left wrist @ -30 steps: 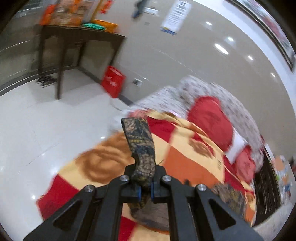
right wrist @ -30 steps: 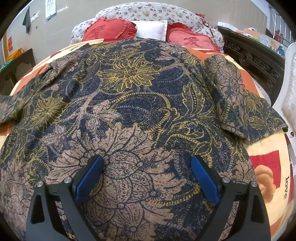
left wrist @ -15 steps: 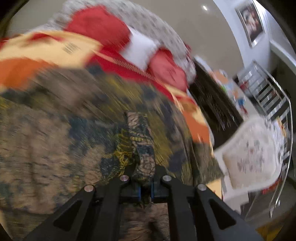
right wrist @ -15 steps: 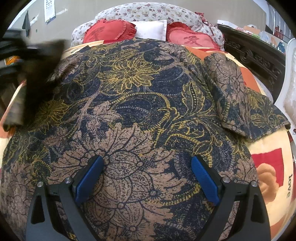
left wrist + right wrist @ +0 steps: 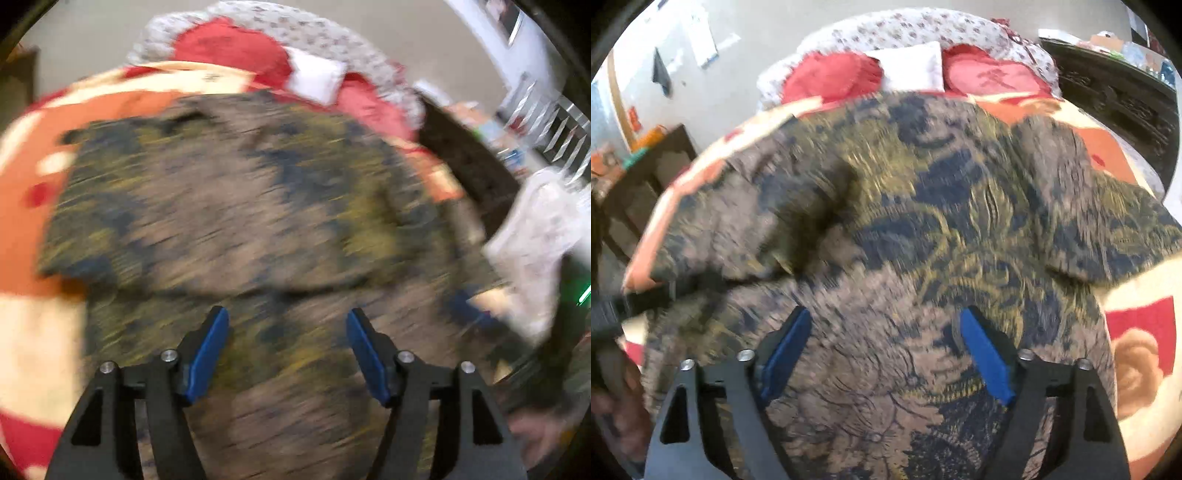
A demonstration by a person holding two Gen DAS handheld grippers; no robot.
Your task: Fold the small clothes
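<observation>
I am holding my left gripper above the brown, navy and yellow floral-print cotton shirt, with its two blue-padded fingers spread wide apart and nothing between them. The whole left wrist view is smeared with motion blur, so I cannot make out fine detail of the fabric there. The shirt is lying spread across the red, orange and cream patterned blanket that is covering the bed. In this view one part of the shirt is lying folded over the body of the garment, its lower edge casting a dark line just ahead of my fingertips.

I am holding my right gripper over the lower part of the same shirt, its blue-padded fingers also standing well apart and gripping nothing. In the right wrist view the shirt's right sleeve is lying flat, spreading out toward the blanket's edge, while the left side of the shirt is lying doubled over onto the body. At the far end of the bed two red heart-shaped cushions are sitting either side of a small white pillow, against a rounded floral-print headboard. A dark carved wooden cabinet is standing to the right of the bed, and a dark wooden side table to the left.
</observation>
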